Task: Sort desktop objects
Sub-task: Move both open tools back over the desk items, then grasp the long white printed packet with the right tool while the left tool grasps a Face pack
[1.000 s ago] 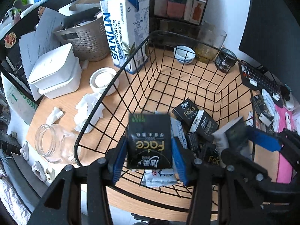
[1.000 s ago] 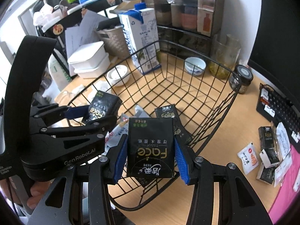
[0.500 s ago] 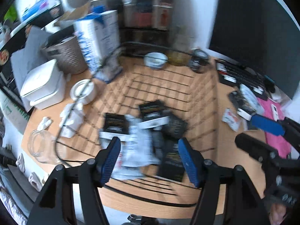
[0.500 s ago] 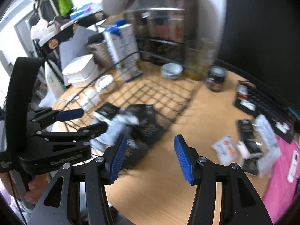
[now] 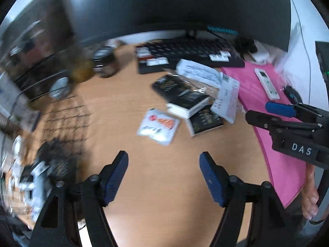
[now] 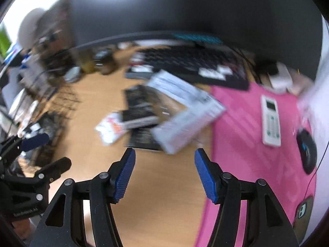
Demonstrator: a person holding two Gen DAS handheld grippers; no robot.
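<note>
an office desk: keyboard point(image 5: 191, 53), monitor point(image 5: 185, 6), pink mat point(image 5: 265, 107).

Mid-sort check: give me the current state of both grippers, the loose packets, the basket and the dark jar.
left gripper: open, empty
right gripper: open, empty
loose packets: piled on desk, unsorted
wire basket: holds packets
dark jar: upright, lidded

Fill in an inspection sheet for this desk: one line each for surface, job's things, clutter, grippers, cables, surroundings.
Surface: wooden desk, pink mat on its right.
Job's things: black tissue packs and a white sachet piled mid-desk; wire basket at left, blurred.
Clutter: dark jar, remote, mouse.
Grippers: left gripper and right gripper open, empty, jaws just opening.
Cables: mouse cable on the mat.
Surroundings: keyboard, dark monitor behind.
</note>
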